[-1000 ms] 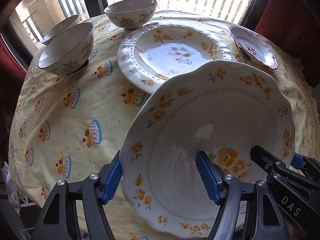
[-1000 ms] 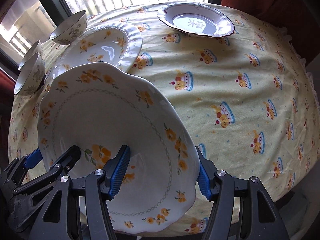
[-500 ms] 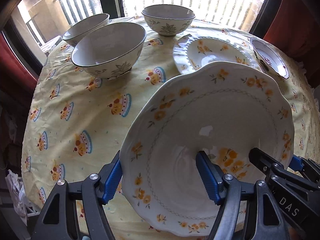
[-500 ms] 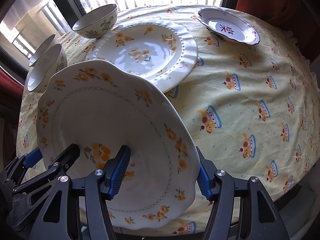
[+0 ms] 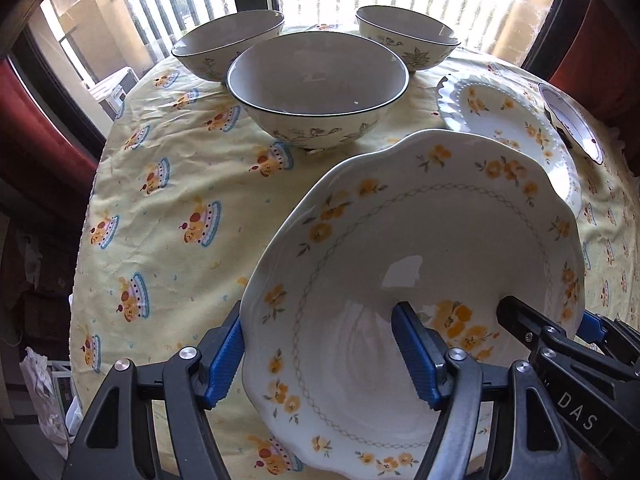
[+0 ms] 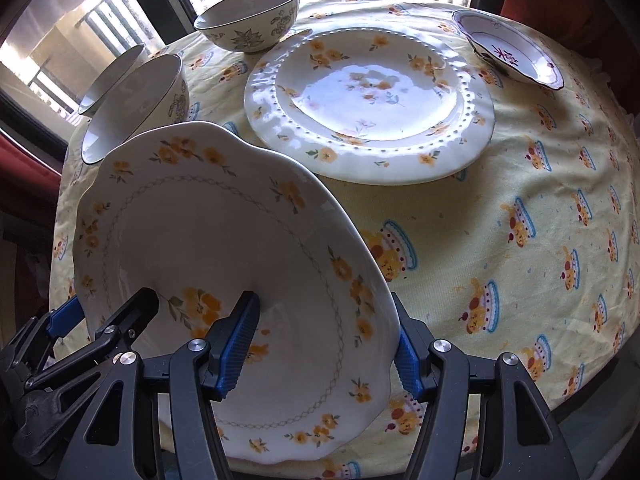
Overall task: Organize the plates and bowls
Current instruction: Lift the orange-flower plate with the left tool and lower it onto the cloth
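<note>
A scalloped white plate with yellow flowers [image 5: 420, 240] [image 6: 208, 232] hangs tilted above the tablecloth, carried by both grippers. My left gripper [image 5: 320, 354] is shut on its left rim, one blue pad under the edge and one inside the well. My right gripper [image 6: 320, 348] is shut on the opposite rim in the same way. Each shows in the other's view: the right gripper [image 5: 552, 320] and the left gripper [image 6: 100, 312]. Three grey-rimmed bowls stand beyond the plate: the nearest bowl [image 5: 318, 92], one behind it on the left [image 5: 224, 48], one at the back right [image 5: 408, 36].
A large bead-edged floral plate [image 6: 372, 100] lies flat in the middle of the round table. A small dish with a red mark [image 6: 512, 52] sits at the far right. The yellow cupcake-print cloth [image 6: 520, 260] drapes over the table edge. Windows and red curtains stand behind.
Both grippers have carried the scalloped plate leftward across the table. The bowls now loom closer in the left view, and the bead-edged plate has slid off to the right.
</note>
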